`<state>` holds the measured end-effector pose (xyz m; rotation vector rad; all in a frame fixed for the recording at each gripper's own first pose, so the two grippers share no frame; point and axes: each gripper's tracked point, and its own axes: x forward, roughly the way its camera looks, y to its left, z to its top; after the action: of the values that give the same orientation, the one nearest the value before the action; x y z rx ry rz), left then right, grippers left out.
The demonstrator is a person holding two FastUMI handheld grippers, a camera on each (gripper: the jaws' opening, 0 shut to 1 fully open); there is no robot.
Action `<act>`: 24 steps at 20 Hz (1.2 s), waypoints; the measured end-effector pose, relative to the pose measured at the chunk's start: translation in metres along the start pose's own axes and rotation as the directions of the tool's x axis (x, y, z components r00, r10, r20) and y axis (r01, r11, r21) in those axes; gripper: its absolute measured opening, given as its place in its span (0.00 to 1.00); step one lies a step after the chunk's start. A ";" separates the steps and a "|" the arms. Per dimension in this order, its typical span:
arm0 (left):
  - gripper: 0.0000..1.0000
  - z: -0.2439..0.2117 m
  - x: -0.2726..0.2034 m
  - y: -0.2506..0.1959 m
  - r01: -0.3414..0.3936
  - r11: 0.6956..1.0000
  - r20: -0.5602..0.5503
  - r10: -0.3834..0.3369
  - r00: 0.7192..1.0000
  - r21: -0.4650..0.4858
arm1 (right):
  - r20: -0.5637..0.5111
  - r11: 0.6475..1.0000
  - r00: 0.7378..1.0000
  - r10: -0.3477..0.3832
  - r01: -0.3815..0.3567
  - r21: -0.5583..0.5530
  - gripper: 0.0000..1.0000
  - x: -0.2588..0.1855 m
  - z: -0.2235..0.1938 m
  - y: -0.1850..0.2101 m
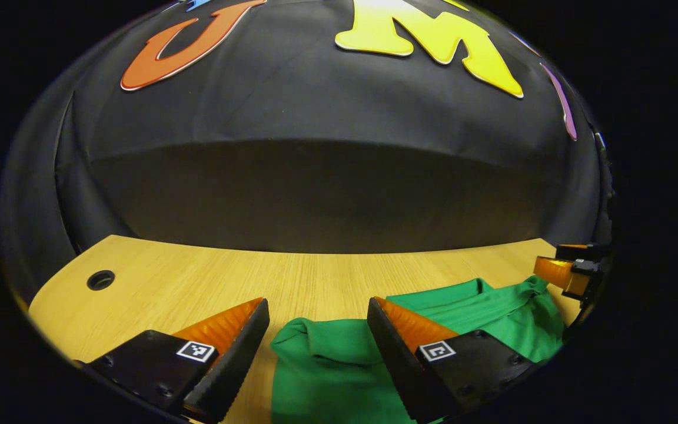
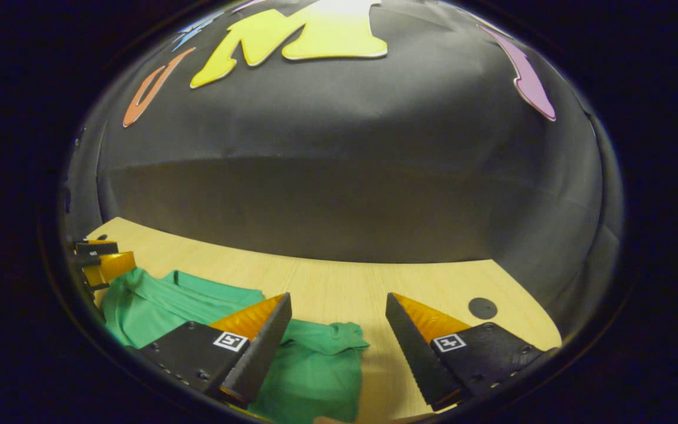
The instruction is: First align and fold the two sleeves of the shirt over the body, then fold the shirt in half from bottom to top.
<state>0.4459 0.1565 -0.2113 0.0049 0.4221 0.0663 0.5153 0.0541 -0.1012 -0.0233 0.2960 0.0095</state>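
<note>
On the wooden table, green shirt lying flat, left tongs and right tongs both spread wide, gripping nothing.

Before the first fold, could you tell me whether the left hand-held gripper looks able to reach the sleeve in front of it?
Probably yes: the left hand-held gripper is open, the sleeve lies between its fingers, nothing in between.

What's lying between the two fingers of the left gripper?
In the left gripper view, a sleeve end of the green shirt and bare wooden table lie between them.
</note>
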 end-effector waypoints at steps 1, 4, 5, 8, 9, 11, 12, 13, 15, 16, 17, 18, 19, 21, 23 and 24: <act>1.00 0.001 -0.006 0.000 -0.001 1.000 0.000 0.001 1.000 -0.004 | 0.011 1.000 1.000 0.006 -0.006 -0.009 0.96 -0.009 0.004 0.002; 1.00 0.009 -0.036 -0.003 0.000 1.000 0.018 0.000 1.000 -0.005 | 0.045 0.999 0.998 0.039 -0.038 -0.017 0.95 -0.047 0.018 0.007; 1.00 0.013 -0.048 -0.003 -0.008 1.000 0.030 0.008 1.000 0.000 | 0.059 0.999 0.997 0.051 -0.050 -0.013 0.98 -0.061 0.021 0.009; 1.00 0.024 -0.092 -0.007 -0.009 1.000 0.061 0.010 0.998 -0.018 | 0.097 0.998 0.993 0.061 -0.060 -0.009 0.96 -0.107 0.032 0.011; 1.00 0.027 -0.107 -0.009 -0.007 1.000 0.073 0.009 0.997 -0.026 | 0.111 0.998 0.991 0.069 -0.069 -0.008 0.96 -0.123 0.036 0.012; 1.00 0.033 -0.139 -0.014 -0.003 1.000 0.095 0.005 0.995 -0.029 | 0.134 0.997 0.988 0.081 -0.081 -0.005 0.96 -0.157 0.040 0.011; 1.00 0.036 -0.155 -0.017 -0.004 1.000 0.107 0.007 0.994 -0.023 | 0.143 0.997 0.987 0.080 -0.080 -0.006 0.95 -0.174 0.041 0.009; 1.00 0.038 -0.171 -0.019 -0.005 1.000 0.118 0.007 0.993 -0.015 | 0.159 0.997 0.984 0.078 -0.078 -0.007 0.95 -0.192 0.043 0.006; 1.00 0.042 -0.204 -0.027 0.000 1.000 0.137 0.001 0.991 -0.005 | 0.202 0.998 0.977 0.065 -0.063 -0.017 0.95 -0.230 0.050 -0.003; 1.00 0.042 -0.221 -0.030 0.004 1.000 0.144 -0.004 0.990 0.003 | 0.223 0.998 0.973 0.060 -0.057 -0.019 0.95 -0.248 0.054 -0.007; 1.00 0.043 -0.239 -0.034 0.004 1.000 0.157 -0.006 0.988 0.010 | 0.240 0.998 0.969 0.059 -0.056 -0.020 0.95 -0.267 0.055 -0.011; 1.00 0.045 -0.256 -0.037 0.004 1.000 0.177 -0.008 0.984 0.021 | 0.250 0.999 0.967 0.053 -0.051 -0.016 0.96 -0.285 0.056 -0.014; 1.00 0.048 -0.273 -0.039 0.000 0.999 0.201 -0.007 0.980 0.032 | 0.259 0.999 0.965 0.046 -0.046 -0.006 0.94 -0.303 0.054 -0.020; 1.00 0.045 -0.306 -0.041 -0.016 0.999 0.231 0.004 0.973 0.047 | 0.279 0.999 0.959 0.042 -0.048 0.014 0.93 -0.339 0.051 -0.028; 1.00 0.034 -0.337 -0.049 -0.009 0.998 0.238 -0.005 0.971 0.059 | 0.300 0.999 0.953 0.033 -0.037 0.007 0.95 -0.372 0.045 -0.036; 1.00 0.027 -0.351 -0.052 -0.009 0.998 0.241 -0.008 0.970 0.067 | 0.312 1.000 0.950 0.023 -0.025 0.003 0.95 -0.389 0.041 -0.041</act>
<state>0.1404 0.0821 -0.0441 0.0791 0.1806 0.0510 0.1558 0.0121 0.0528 -0.0108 -0.0210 0.0362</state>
